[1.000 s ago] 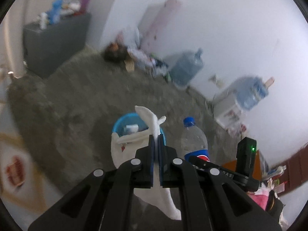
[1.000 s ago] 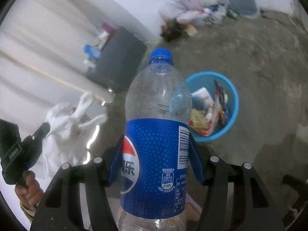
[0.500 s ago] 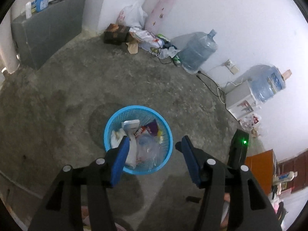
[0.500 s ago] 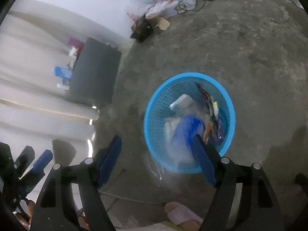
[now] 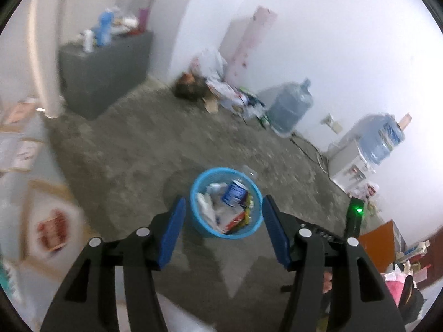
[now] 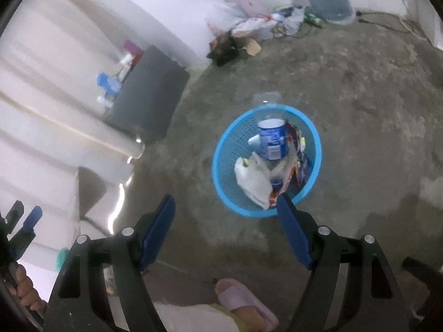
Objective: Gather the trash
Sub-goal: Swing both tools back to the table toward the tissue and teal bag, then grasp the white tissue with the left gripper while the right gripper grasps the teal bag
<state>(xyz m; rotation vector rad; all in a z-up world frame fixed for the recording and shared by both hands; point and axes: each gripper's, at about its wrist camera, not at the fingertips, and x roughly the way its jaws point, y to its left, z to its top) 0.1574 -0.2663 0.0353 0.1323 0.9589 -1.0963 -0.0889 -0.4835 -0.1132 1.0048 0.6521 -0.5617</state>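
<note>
Bottle [image 6: 270,140] lies in basket [image 6: 225,149] beyond right tool [image 6: 225,207] (jaws apart).

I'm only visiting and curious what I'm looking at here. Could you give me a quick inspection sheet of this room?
Surface: bare concrete floor, stained.
Job's things: blue basket on the floor, holding a soda bottle, a white bag and wrappers.
Clutter: rubbish pile by the wall.
Grippers: left gripper opening, nothing between its jaws; right gripper open, empty.
Cables: cord along the floor near the wall.
Surroundings: grey cabinet, water jug, a foot in a pink slipper.
</note>
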